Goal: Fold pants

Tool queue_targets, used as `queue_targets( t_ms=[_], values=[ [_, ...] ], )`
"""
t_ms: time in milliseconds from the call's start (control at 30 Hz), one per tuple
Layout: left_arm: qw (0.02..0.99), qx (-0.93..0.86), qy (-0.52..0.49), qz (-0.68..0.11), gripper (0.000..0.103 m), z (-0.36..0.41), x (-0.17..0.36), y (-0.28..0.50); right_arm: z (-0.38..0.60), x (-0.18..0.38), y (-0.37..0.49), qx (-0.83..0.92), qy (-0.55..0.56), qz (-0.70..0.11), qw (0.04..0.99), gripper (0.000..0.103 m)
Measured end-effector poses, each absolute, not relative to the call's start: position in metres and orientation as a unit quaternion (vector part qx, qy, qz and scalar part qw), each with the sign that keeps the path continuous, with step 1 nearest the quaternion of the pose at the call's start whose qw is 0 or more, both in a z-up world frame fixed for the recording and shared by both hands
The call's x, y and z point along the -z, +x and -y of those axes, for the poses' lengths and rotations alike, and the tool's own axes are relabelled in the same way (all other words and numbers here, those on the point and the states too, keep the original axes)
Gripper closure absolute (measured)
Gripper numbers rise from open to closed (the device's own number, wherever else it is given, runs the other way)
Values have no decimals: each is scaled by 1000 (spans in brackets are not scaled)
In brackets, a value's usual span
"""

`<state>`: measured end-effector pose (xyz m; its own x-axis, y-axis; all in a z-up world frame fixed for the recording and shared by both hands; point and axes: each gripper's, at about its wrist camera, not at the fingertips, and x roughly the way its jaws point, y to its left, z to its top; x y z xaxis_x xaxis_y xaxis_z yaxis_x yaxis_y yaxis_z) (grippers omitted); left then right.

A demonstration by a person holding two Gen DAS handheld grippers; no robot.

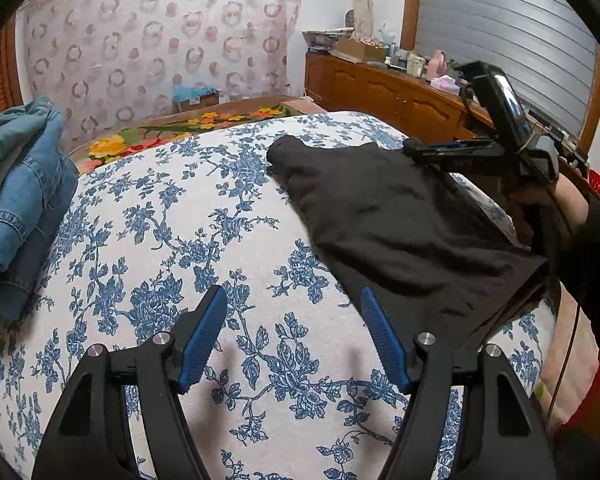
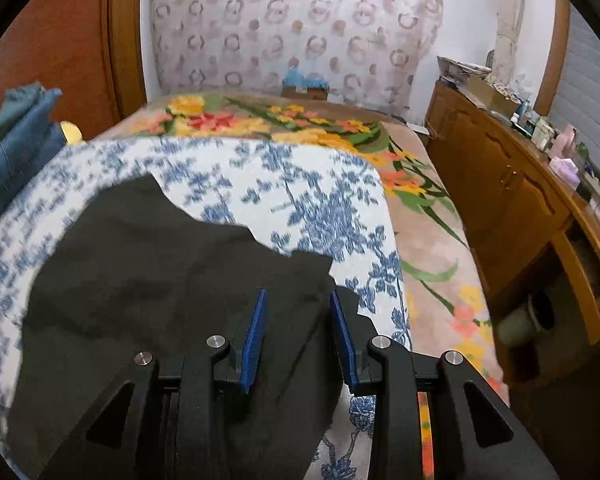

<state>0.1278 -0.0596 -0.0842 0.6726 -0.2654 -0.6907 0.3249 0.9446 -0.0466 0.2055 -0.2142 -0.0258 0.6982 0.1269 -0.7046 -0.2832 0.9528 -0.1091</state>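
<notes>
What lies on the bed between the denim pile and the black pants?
Nothing but bare floral sheet: the left wrist view shows the denim pile at the left edge and the black pants on the right, well apart.

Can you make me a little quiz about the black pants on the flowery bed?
1. True or false: the black pants lie on a blue-flowered sheet.
2. What is stacked at the sheet's left edge? A) jeans B) pillows C) books
3. Which hand-held gripper has only bare sheet between its fingers?

Key
1. True.
2. A, the folded jeans.
3. The left hand-held gripper; the right hand-held gripper stands slightly open over the pants' edge, with the cloth between its fingers.
</notes>
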Motion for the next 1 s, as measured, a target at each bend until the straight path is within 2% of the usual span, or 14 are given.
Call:
queue_targets(
  t_ms=[33, 67, 100, 200, 467, 567, 600, 1000],
  values=[
    [914, 161, 40, -371, 32, 59, 84, 128, 214, 28, 206, -112, -105, -376, 914, 69],
    [913, 160, 40, -372, 32, 59, 85, 128, 217, 26, 210, -113, -102, -376, 914, 81],
    [913, 160, 39, -373, 32, 59, 86, 128, 217, 23, 215, -122, -98, -375, 914, 98],
    [913, 160, 39, -374, 32, 59, 87, 128, 234, 15, 213, -131, -90, -359, 920, 100],
    [912, 163, 41, -374, 32, 63, 87, 127, 267, 17, 212, -81, -63, -370, 924, 99],
    [912, 164, 42, -373, 32, 65, 86, 125, 264, 15, 207, -73, -66, -365, 926, 78],
    [912, 166, 44, -373, 32, 66, 85, 124, 263, 15, 205, -78, -65, -361, 927, 75],
    [909, 178, 51, -372, 32, 77, 84, 119, 249, 5, 108, -150, -57, -325, 932, 72]
  ],
)
